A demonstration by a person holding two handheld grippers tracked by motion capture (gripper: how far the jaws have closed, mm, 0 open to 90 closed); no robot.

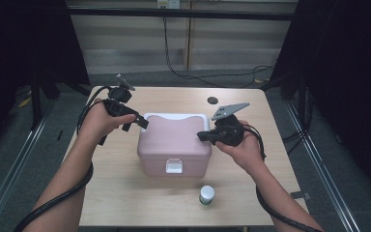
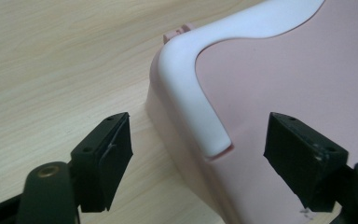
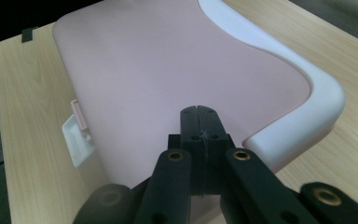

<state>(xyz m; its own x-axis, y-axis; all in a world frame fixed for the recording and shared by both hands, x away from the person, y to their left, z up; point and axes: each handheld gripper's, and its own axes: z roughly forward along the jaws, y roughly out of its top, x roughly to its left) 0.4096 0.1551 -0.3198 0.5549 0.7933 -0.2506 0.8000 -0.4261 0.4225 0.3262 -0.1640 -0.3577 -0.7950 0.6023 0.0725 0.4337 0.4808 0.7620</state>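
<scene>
I work over a pale wood-grain table [image 1: 116, 193], matte and bare at its edges, set in a dim bay with dark curtains at both sides and a grey wall panel behind.

Work object: a pink box [image 1: 174, 145] with rounded corners, standing at the middle of the table. Its lid is smooth matte plastic. A white handle [image 1: 176, 116] of glossy, thicker plastic runs along the far edge of the lid and curves down both sides, lying flat. A white latch [image 1: 174, 166] sits at the middle of the near face; it appears fastened, and the lid is down.

Left gripper [image 1: 136, 122]: jaws spread wide. In the left gripper view they straddle the box's left far corner, one pad over the table, the other over the lid, with the end of the handle between them. No contact is visible.

Right gripper [image 1: 204, 136]: jaws pressed together, holding nothing. In the right gripper view the closed tip rests on, or hangs just above, the lid near the handle's other end (I cannot tell which).

Progress, as I judge it: early. Both grippers are positioned at the box, but nothing is gripped, the handle is not raised and the latch is not released. All of the handling remains to be done.

A small white bottle with a green cap [image 1: 206, 195] stands near the front edge, apart from the box, untouched
</scene>
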